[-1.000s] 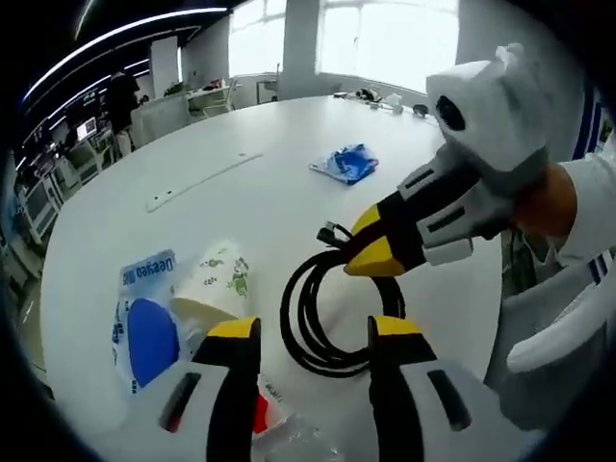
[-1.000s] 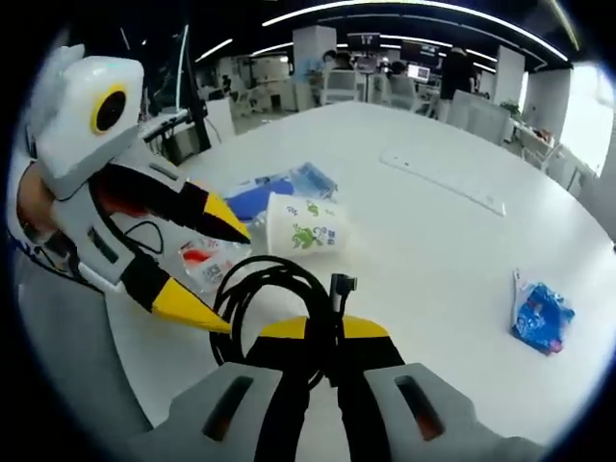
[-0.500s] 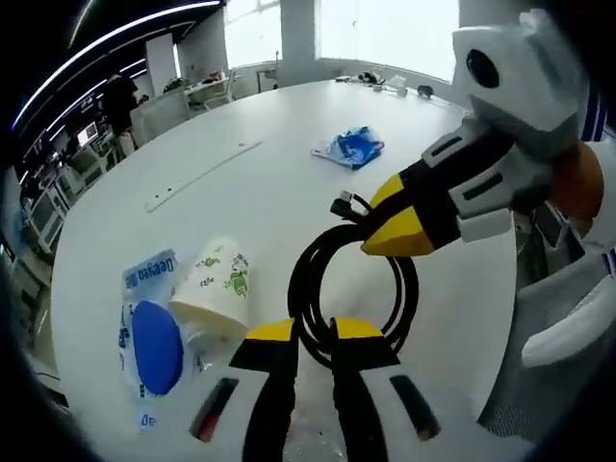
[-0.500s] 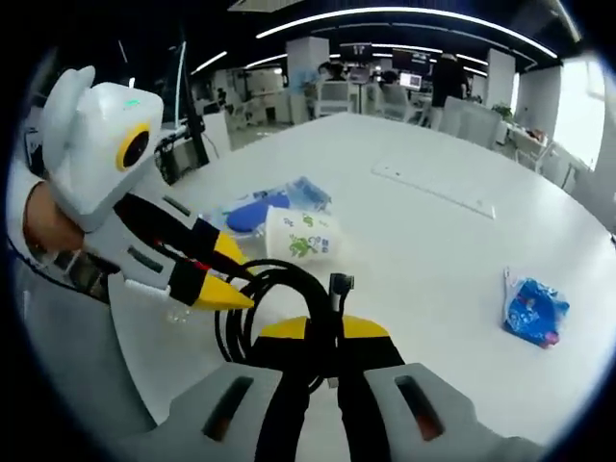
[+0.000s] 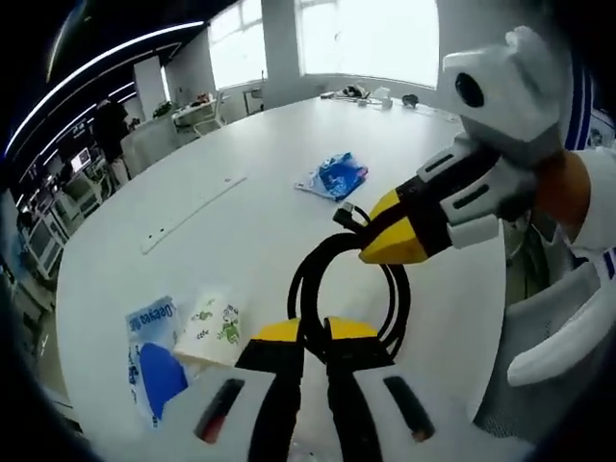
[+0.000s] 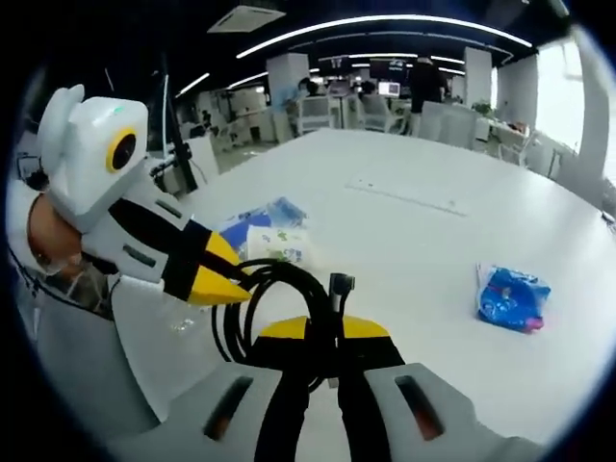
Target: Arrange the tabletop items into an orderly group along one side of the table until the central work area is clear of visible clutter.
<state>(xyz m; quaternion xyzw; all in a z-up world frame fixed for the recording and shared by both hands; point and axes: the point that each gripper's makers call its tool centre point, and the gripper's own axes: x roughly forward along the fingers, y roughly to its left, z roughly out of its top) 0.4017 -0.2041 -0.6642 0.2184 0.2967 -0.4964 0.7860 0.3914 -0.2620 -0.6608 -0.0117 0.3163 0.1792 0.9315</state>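
Left gripper view: both grippers' fingers (image 5: 345,332) clamped on coiled black cable (image 5: 306,289).

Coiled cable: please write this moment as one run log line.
coiled black cable: lifted | left tool: shut on it | right tool: shut on it | paper cup: on table

distant desks (image 6: 327,101), bright windows (image 5: 371,38)

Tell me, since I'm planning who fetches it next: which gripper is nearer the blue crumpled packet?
Right. The right gripper grips the black cable coil on the side toward the blue packet; the left gripper grips the coil's near side, farther away.
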